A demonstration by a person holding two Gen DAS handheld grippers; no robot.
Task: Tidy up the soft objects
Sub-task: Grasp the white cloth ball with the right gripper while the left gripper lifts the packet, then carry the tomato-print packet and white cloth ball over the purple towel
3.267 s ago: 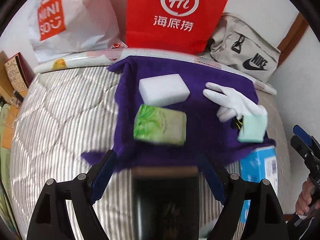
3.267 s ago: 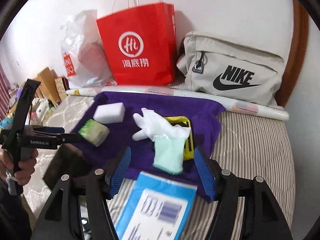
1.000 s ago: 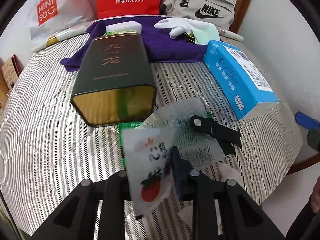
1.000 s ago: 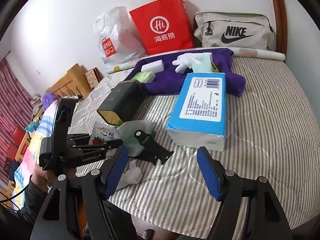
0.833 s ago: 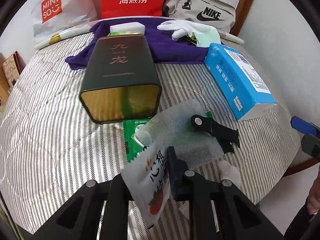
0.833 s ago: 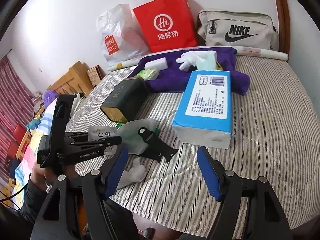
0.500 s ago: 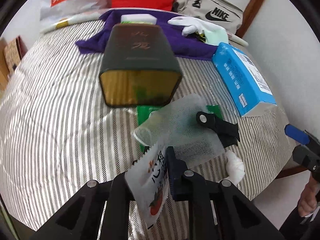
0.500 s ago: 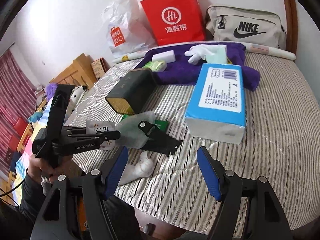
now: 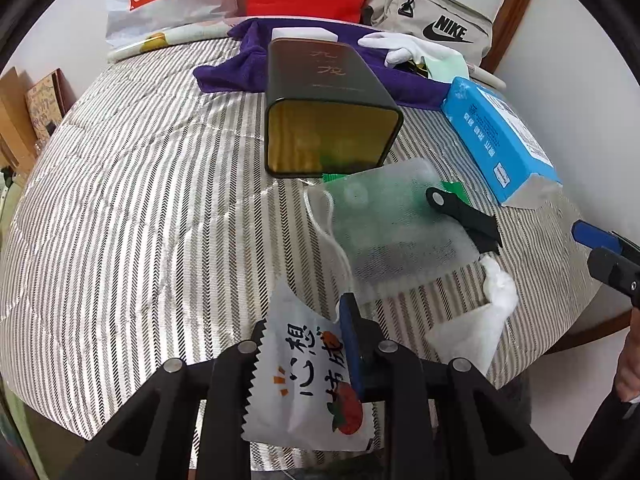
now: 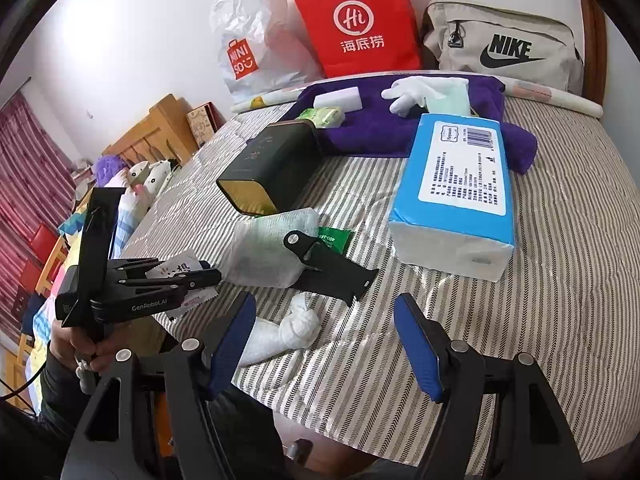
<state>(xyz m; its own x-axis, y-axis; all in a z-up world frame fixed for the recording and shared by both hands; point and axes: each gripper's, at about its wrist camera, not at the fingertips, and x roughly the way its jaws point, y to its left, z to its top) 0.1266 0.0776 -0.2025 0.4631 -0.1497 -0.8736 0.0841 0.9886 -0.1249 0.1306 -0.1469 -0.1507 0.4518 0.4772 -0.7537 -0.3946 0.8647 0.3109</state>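
My left gripper (image 9: 308,344) is shut on a white snack packet (image 9: 308,384) with a tomato print, held just above the near edge of the striped bed; it also shows in the right wrist view (image 10: 178,270). My right gripper (image 10: 324,344) is open and empty above the bed's near edge. In front lie a white mesh pouch (image 9: 396,228) (image 10: 272,252), a black strap (image 10: 328,264) and a knotted white cloth (image 10: 292,332). On the purple towel (image 10: 400,128) at the back rest a white sponge (image 10: 338,100), a green tissue pack (image 10: 324,116), a white glove (image 10: 412,92) and a mint cloth (image 10: 452,96).
A dark tin (image 9: 324,104) lies on its side mid-bed. A blue tissue pack (image 10: 456,192) lies to its right. A red bag (image 10: 356,20), a Miniso bag (image 10: 248,40) and a Nike bag (image 10: 504,44) stand along the wall. A wooden bed frame (image 10: 160,132) is at left.
My left gripper left the purple towel, came back to the bed's near edge and shut on the snack packet, then lifted it a little. My right gripper drew back and stayed open.
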